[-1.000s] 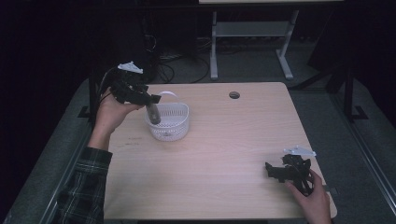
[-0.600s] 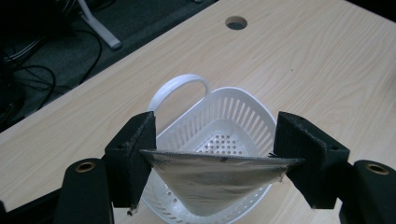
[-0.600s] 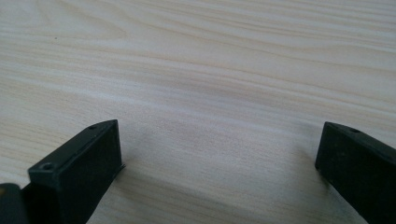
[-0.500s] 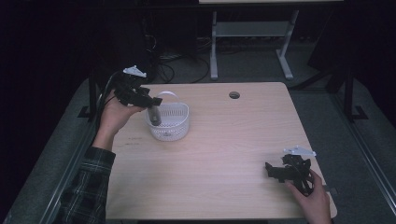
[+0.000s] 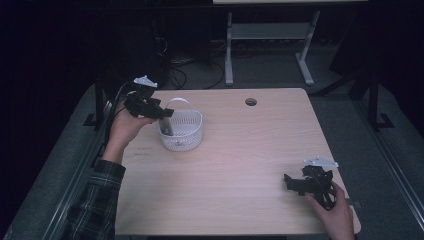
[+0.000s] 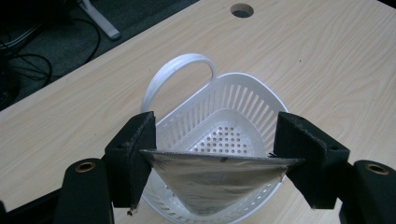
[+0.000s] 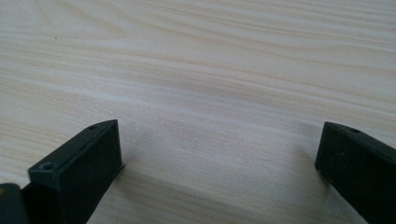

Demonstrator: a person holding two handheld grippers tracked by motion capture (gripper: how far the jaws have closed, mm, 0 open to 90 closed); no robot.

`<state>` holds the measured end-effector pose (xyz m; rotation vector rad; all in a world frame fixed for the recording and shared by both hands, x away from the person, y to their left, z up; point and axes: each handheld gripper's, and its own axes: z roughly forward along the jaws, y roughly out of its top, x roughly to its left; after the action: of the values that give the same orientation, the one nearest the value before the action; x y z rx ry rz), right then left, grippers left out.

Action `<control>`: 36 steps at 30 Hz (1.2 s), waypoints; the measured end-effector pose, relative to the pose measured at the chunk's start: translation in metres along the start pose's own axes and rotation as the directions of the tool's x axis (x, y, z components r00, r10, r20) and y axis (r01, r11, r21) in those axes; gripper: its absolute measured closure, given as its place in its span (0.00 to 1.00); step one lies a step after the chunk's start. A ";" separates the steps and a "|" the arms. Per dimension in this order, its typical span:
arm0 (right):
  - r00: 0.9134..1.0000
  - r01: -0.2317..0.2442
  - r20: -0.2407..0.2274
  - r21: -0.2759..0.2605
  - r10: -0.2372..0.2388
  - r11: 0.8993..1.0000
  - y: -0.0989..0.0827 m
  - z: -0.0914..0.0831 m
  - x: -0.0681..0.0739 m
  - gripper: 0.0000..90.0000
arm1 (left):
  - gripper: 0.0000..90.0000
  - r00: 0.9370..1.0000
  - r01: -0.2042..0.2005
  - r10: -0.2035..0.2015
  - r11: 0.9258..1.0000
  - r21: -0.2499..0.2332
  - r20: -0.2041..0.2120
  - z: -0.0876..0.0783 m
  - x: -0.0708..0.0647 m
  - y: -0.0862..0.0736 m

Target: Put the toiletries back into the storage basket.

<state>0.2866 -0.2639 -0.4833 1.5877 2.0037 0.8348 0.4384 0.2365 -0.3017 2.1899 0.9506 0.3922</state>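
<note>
A white slotted plastic basket with a loop handle stands on the left part of the wooden table. My left gripper hovers at the basket's left rim, shut on a flat silver-grey pouch that hangs down into the basket. In the left gripper view the pouch spans the gap of the left gripper, one end against each pad, above the basket. My right gripper rests near the table's front right corner, open. In its own view the right gripper has only bare wood between its jaws.
A round cable hole lies at the back middle of the table. Behind the table stand a desk frame and loose cables on the dark floor. The table's front edge runs close to the right hand.
My left gripper has shifted slightly right and down with the pouch, bringing it lower into the basket. The right gripper has stayed put.
</note>
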 end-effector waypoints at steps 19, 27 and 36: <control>1.000 0.000 0.000 0.000 0.000 1.000 0.000 0.000 0.000 0.00 | 0.33 1.000 0.021 -0.021 0.999 0.032 0.000 0.017 0.004 -0.014; 1.000 0.000 0.000 0.000 0.000 1.000 0.000 0.000 0.000 0.00 | 0.33 1.000 0.026 -0.026 0.998 0.058 -0.004 0.026 0.006 -0.021; 1.000 0.000 0.000 0.000 0.000 1.000 0.000 0.000 0.000 0.00 | 0.33 1.000 0.030 -0.030 0.997 0.065 -0.004 0.033 0.005 -0.024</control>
<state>0.2866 -0.2639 -0.4833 1.5878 2.0037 0.8348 0.4465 0.2361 -0.3418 2.2314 1.0089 0.3549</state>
